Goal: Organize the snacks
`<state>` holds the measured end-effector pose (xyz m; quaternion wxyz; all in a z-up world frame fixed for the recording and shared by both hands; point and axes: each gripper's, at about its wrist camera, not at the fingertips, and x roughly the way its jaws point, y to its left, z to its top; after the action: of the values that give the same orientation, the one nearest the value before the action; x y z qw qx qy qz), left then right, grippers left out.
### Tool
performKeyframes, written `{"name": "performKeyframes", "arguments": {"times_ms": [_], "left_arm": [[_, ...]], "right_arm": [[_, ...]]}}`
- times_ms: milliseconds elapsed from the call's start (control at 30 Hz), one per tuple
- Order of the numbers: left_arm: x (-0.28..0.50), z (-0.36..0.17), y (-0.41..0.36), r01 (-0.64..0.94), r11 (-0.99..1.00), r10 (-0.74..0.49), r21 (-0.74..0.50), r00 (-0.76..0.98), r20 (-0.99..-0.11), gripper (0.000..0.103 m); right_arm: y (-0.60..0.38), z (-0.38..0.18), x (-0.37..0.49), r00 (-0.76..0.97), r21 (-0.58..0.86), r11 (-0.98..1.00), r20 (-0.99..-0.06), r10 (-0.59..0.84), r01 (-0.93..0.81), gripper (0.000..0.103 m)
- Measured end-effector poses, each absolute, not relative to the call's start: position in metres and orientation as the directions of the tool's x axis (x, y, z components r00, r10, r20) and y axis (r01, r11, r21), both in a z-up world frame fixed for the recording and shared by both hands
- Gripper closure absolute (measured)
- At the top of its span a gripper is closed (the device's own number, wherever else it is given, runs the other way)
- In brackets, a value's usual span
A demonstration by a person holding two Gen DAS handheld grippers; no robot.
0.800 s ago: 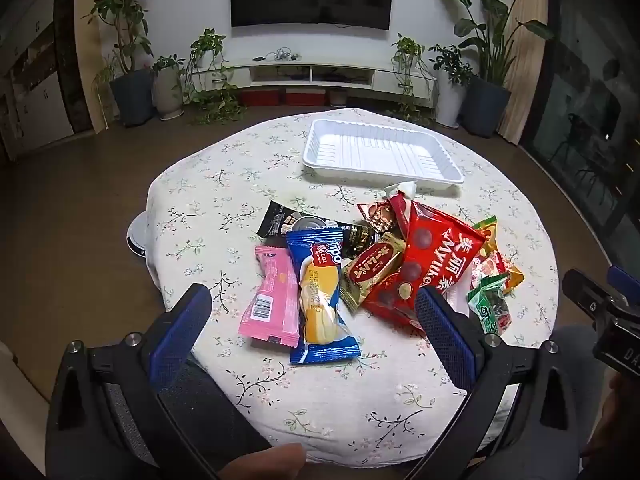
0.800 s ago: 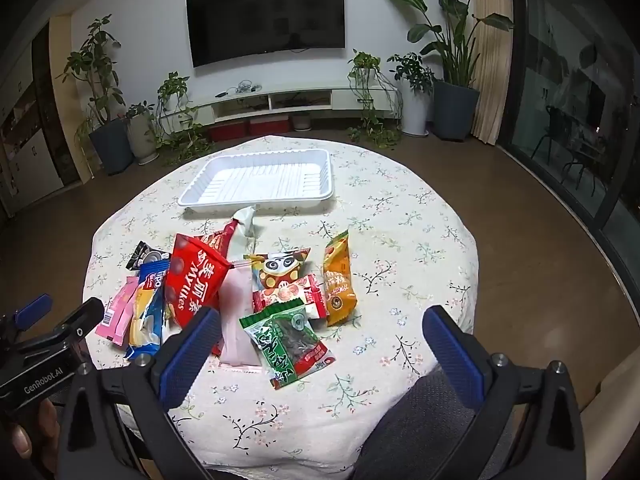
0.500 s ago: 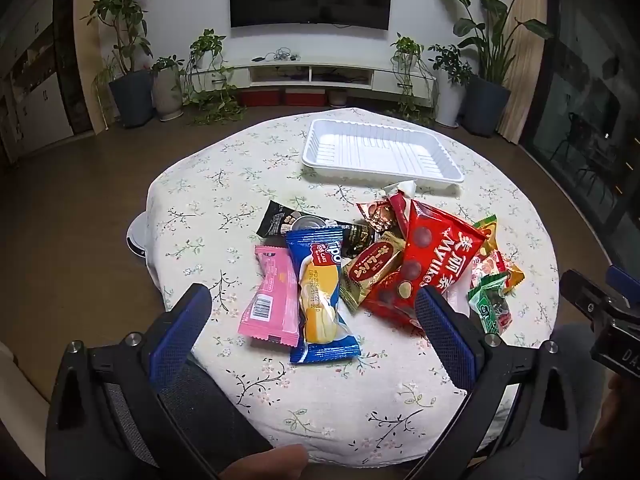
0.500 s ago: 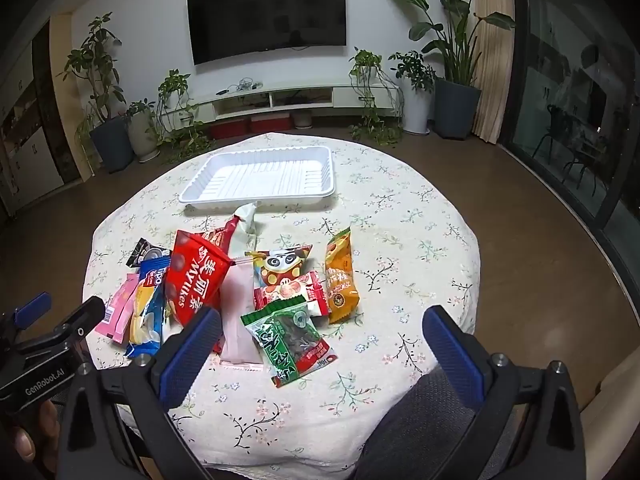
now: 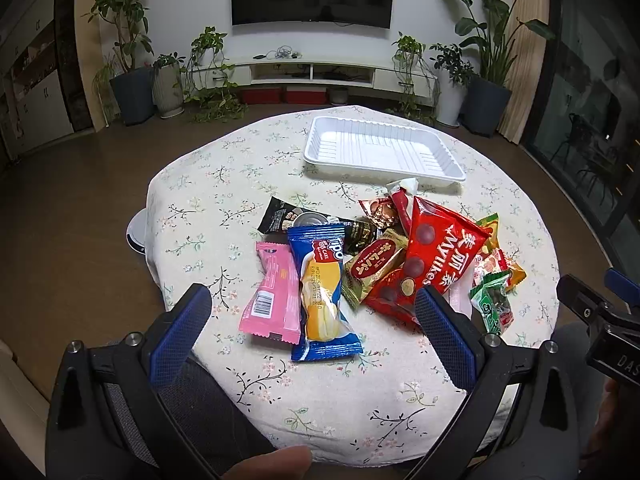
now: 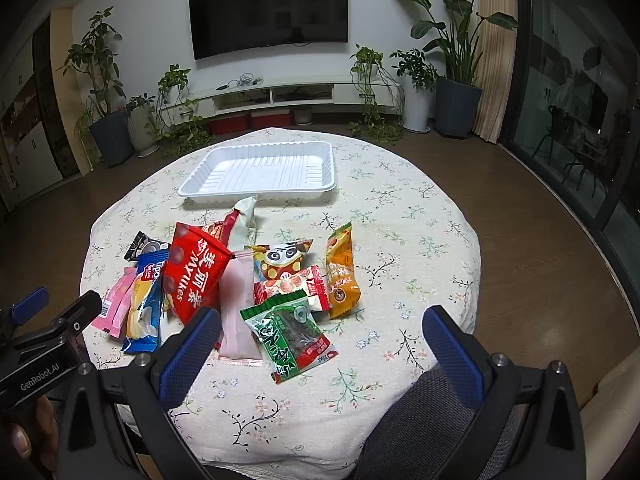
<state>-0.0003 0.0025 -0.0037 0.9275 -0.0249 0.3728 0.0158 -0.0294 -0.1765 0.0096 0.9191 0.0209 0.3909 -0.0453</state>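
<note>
My left claw (image 5: pixel 312 324) hangs spread wide and holds nothing, low over the near edge of the table (image 5: pixel 224 184). Ahead of its left finger lies the pink pack (image 5: pixel 272 288), and just right of that, between my fingers, the blue cake pack (image 5: pixel 322 292) overlaps it. Beyond those two lies a black pack (image 5: pixel 280 218). Ahead of my right finger sit the gold pack (image 5: pixel 372 264) and the big red bag (image 5: pixel 436 256), which lies over its neighbours. Farther off, beyond the heap and a little right, the white tray (image 5: pixel 380 150) sits apart from the snacks with nothing in it. My right claw (image 6: pixel 320 344) is spread wide too, gripping nothing, near the table edge. Left of it and ahead, the red bag (image 6: pixel 192 272) leans over the pile; by my left finger lies a pale pink pouch (image 6: pixel 236 312), and between my fingers the green pack (image 6: pixel 292 332) rests partly on a red-and-white pack (image 6: pixel 296 284). Beyond that is the panda pack (image 6: pixel 280 258), with the orange pack (image 6: pixel 340 276) beside it to the right. The tray (image 6: pixel 260 168) lies far ahead, left of centre.
</note>
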Motion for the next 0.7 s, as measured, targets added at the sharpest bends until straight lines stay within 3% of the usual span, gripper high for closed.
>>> {"name": "performKeyframes", "arguments": {"times_ms": [700], "left_arm": [[-0.0015,-0.0067,0.0020,-0.047,0.998,0.009,-0.036,0.719,-0.695,0.000]], "right_arm": [[-0.1753,0.0035,-0.0303,0.683,0.005,0.995,-0.728,-0.062,0.096,0.000]]}}
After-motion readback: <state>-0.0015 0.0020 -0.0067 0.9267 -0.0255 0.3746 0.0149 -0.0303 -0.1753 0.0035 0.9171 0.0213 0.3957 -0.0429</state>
